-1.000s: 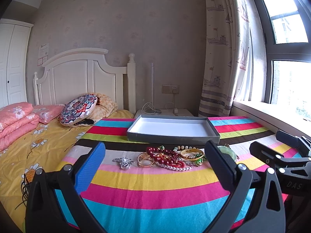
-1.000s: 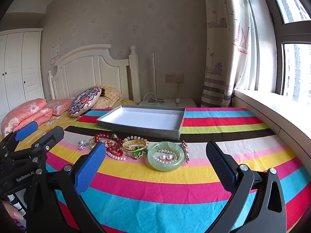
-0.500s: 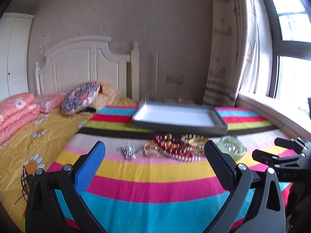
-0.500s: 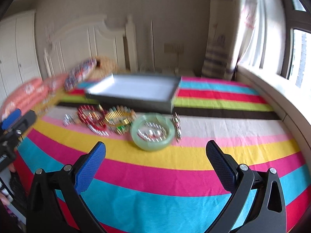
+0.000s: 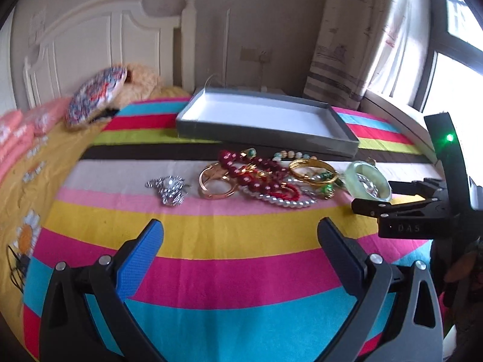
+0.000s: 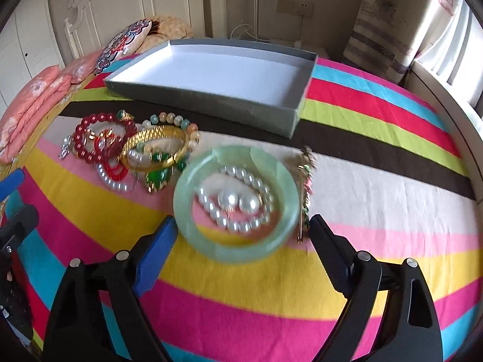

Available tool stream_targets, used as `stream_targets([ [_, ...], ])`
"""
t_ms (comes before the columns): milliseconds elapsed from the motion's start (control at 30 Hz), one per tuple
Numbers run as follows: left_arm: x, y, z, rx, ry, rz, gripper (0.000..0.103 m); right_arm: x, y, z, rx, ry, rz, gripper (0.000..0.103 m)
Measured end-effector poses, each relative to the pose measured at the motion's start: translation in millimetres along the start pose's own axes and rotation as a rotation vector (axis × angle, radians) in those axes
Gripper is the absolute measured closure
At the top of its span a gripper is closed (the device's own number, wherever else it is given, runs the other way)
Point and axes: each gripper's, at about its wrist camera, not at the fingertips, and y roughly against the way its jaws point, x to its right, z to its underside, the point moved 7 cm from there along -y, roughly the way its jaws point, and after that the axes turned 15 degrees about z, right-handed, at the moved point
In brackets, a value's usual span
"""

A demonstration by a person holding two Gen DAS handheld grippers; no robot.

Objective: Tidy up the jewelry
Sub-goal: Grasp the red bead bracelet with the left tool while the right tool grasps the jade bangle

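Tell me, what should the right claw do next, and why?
Probably dip a little further and close on the green bangle. The right claw, open and empty, has just been narrowing, the bangle's near rim lies between its tips, and the gray box holds nothing.

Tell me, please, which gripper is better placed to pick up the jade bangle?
Right. The right gripper is open with its fingers either side of the jade bangle, which lies just ahead. The left gripper is open over bare striped cloth, the bangle off to its right.
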Motion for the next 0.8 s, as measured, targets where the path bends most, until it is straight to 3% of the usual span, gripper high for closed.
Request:
stream_targets([
  [133, -18.1, -1.9, -12.6, 0.011, 0.062, 0.003, 0.003, 2.1, -4.0, -9.2, 0.014, -0.005, 0.001, 0.02],
  [300, -28.5, -4.5, -38.4, 0.021, 0.019, -0.023, 0.007, 13.3, -1.7, -10.8, 0.032, -0.062, -0.04, 0.02],
  [467, -36.2, -27.1, -76.5, -0.024, 0.042, 0.075, 0.008, 21.3, 8.4, -11.7, 0.086, -0.11, -0.047, 0.02],
  [500, -37.7, -39.4, -84.6, -0.065, 0.047, 0.113, 0.011, 21.4, 10.2, -11.8, 0.095, -0.112, -0.045, 0.02],
  [567, -41.1, -58.2, -90.2, -0.149, 0.051, 0.127, 0.037, 23.5, 13.4, -12.4, 0.112, -0.12, -0.047, 0.02],
  [633, -40.2, -73.3, -90.2, -0.222, 0.048, 0.145, 0.05, 25.8, 13.9, -12.5, 0.116, -0.133, -0.052, 0.02],
  [800, -38.5, -98.4, -83.5, -0.365, 0.029, 0.178, 0.069, 27.8, 14.9, -13.3, 0.124, -0.146, -0.053, 0.02],
])
